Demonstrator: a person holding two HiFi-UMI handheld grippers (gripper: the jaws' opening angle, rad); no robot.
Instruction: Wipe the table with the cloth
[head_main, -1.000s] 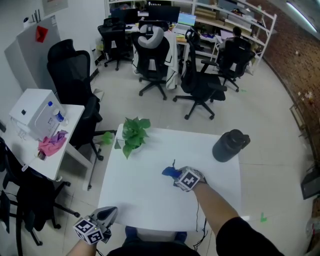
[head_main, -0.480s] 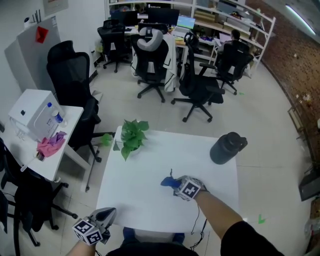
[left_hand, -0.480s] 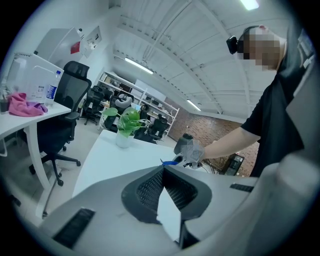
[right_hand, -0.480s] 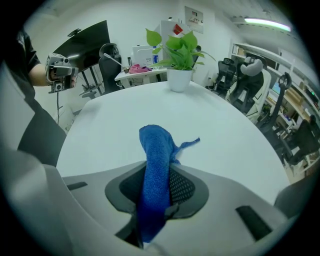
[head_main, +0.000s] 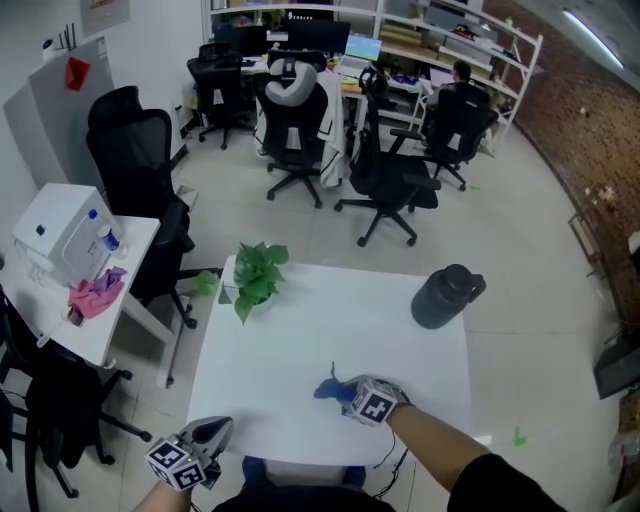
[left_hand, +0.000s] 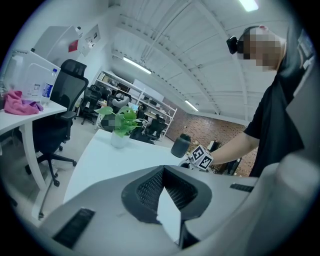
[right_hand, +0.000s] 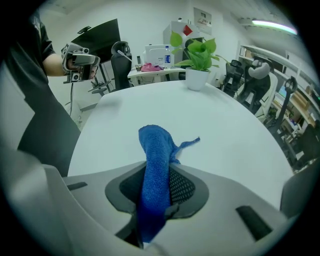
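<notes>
A blue cloth (head_main: 333, 390) lies bunched on the white table (head_main: 280, 350) near its front edge. My right gripper (head_main: 352, 394) is shut on it. In the right gripper view the cloth (right_hand: 156, 150) runs up between the jaws of that gripper (right_hand: 156, 186), and its loose end rests on the tabletop (right_hand: 235, 135). My left gripper (head_main: 220, 427) hangs off the table's front left corner, away from the cloth. In the left gripper view its jaws (left_hand: 167, 200) stand together with nothing between them.
A potted green plant (head_main: 250, 275) stands at the table's far left. A dark jug (head_main: 443, 296) stands at the far right. Left of the table is a side desk (head_main: 60, 300) with a pink rag and a white box. Black office chairs (head_main: 390, 180) fill the floor beyond.
My right gripper has dragged the blue cloth over the table toward the front edge, closer to me. The left gripper has stayed where it was.
</notes>
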